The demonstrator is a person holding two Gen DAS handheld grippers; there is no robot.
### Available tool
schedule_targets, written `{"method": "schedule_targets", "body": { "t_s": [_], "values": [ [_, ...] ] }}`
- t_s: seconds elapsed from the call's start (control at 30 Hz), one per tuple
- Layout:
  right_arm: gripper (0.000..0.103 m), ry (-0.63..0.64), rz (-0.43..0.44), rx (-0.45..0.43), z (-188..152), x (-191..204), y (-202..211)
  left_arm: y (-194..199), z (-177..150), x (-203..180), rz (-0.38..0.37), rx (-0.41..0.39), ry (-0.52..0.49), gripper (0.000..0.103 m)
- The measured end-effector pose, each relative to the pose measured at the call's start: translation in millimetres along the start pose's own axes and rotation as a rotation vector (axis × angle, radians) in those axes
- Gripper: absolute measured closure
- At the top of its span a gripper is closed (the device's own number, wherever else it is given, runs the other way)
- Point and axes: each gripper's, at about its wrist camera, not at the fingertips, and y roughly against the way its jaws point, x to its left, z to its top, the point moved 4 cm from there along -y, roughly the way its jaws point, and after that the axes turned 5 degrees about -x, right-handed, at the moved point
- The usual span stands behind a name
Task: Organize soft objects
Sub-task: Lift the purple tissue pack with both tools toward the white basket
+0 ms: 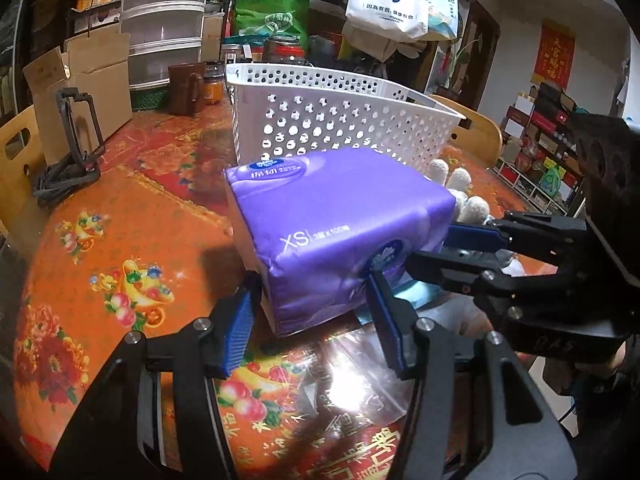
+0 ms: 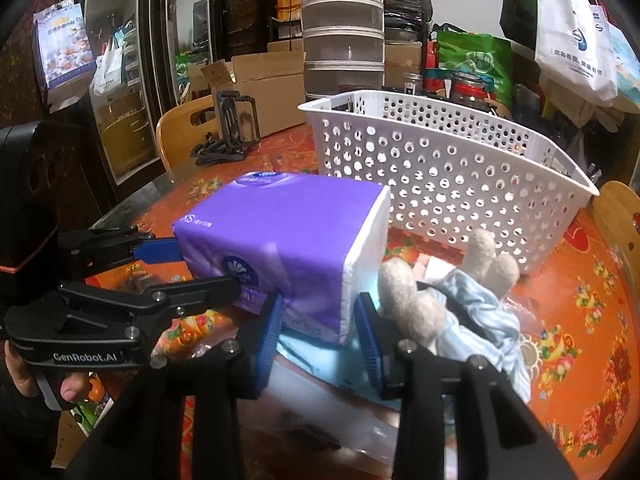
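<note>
We are viewing a purple tissue pack (image 1: 336,232) marked "XS", which is sitting on the desk (image 1: 120,240) just in front of a white perforated basket (image 1: 344,120). We are seeing the left gripper (image 1: 316,320) with its blue-padded fingers (image 1: 240,332) spread to either side of the pack's near lower corner; whether the pads are actually pressing on the wrapper, we cannot tell. The right gripper (image 2: 318,338) is approaching from the other side, its fingers (image 2: 370,344) likewise parted around the pack's white end face (image 2: 366,264), and here too contact is not discernible. Beneath the pack, a flat light-blue packet (image 2: 308,354) is lying on the desk. Just beside the pack, on the right gripper's side, a plush toy (image 2: 416,304) with beige limbs and pale blue striped clothing is lying between the pack and the basket wall. Farther out on the desk's red and orange floral covering, we are noting a black folding stand (image 1: 76,140), a cardboard box (image 1: 88,84), a brown mug (image 1: 186,86) and several jars (image 1: 212,84). Stacked clear containers (image 1: 164,28) and hanging carrier bags (image 1: 388,0) are filling the background.
</note>
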Motion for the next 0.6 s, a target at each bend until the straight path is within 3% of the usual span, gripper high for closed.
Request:
{"method": "schedule_targets", "body": {
  "t_s": [0.6],
  "values": [
    [0.068,-0.023,-0.008,-0.106,13,-12,42,33,33,-38,0.011,-0.084,-0.032,0.051]
  ]
}}
